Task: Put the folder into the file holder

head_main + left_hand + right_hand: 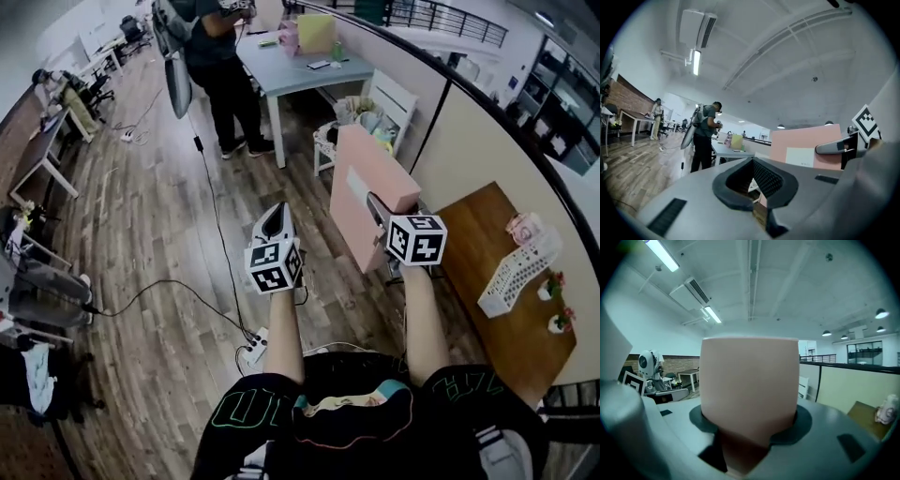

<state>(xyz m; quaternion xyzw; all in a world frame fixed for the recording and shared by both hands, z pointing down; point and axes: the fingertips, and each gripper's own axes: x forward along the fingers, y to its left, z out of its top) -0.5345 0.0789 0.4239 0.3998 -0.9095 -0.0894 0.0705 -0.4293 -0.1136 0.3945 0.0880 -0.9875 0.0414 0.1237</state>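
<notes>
Standing over a wood-plank floor [159, 234], a person holds a two-jaw gripper in each hand at about waist height. On the person's left, the left gripper [752, 180] has its jaws apart, and nothing sits between them. On the person's right, the right gripper [749, 427] is clamped on the lower edge of a pink folder [356, 169]. The folder stands upright in the air above the floor, with a pale label on its face. It is clear of every surface.

Just past the folder, to the person's right, a brown wooden desk [483, 230] stands against a beige partition [487, 141]. A white mesh file holder [518, 270] lies tilted on that desk, well apart from the folder. A small pink object and two little potted plants [561, 322] sit near the holder.

Farther off, a white crate [352, 122] full of odds and ends sits on the floor. Beyond it, another person [220, 66] in dark clothes stands at a grey table [300, 70].
</notes>
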